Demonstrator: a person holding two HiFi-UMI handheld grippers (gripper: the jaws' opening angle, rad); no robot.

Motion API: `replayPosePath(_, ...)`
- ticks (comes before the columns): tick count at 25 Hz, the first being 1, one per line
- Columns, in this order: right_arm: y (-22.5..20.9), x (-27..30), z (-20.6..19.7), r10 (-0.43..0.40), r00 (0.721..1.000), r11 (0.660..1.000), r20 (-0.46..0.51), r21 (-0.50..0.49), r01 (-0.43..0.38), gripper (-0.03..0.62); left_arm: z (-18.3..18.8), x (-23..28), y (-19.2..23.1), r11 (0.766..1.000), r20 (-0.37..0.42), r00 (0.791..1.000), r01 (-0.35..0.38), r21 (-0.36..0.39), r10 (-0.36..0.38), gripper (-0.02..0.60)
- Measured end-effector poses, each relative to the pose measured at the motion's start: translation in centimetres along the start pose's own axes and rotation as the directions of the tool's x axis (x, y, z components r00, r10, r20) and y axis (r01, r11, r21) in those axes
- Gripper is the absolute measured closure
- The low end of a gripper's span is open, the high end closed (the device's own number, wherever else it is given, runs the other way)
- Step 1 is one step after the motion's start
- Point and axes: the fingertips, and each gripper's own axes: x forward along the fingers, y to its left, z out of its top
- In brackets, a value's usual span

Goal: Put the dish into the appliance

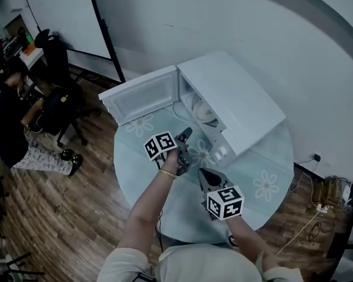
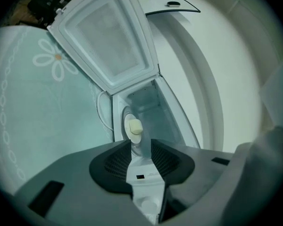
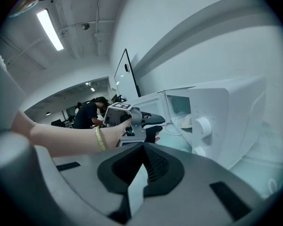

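Left gripper view: pale dish (image 2: 133, 126) inside the open appliance (image 2: 148, 106); left gripper (image 2: 140, 149) jaws spread, right gripper (image 3: 144, 149) jaws together.

**Two hand-held grippers, left one ahead of the right**

The person's left arm (image 1: 147, 210), bare to the elbow, stretches forward. The left hand (image 1: 175, 160) holds the left gripper (image 1: 185, 135) pointing ahead and slightly downward, its jaws apart with nothing gripped between them. The right gripper (image 1: 203, 175) sits closer to the body, just behind the left hand, angled a little downward, jaw tips closed together and empty.
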Motion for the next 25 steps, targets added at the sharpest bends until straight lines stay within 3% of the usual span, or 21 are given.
replayPosePath(9, 2.1, -1.5, -1.3, 0.014, 1.000, 1.000, 0.009, 0.020, -0.014, 0.589, -3.1, -7.4, -2.0, 0.994, 0.024, 1.000, -0.010, 0.113, 0.007, 0.568)
replayPosePath(25, 4.6, -4.1, -3.1, 0.029, 0.999, 0.999, 0.014, 0.037, -0.030, 0.588, -9.4, -17.1, -3.3, 0.978, 0.022, 0.999, -0.043, 0.206, 0.039, 0.569)
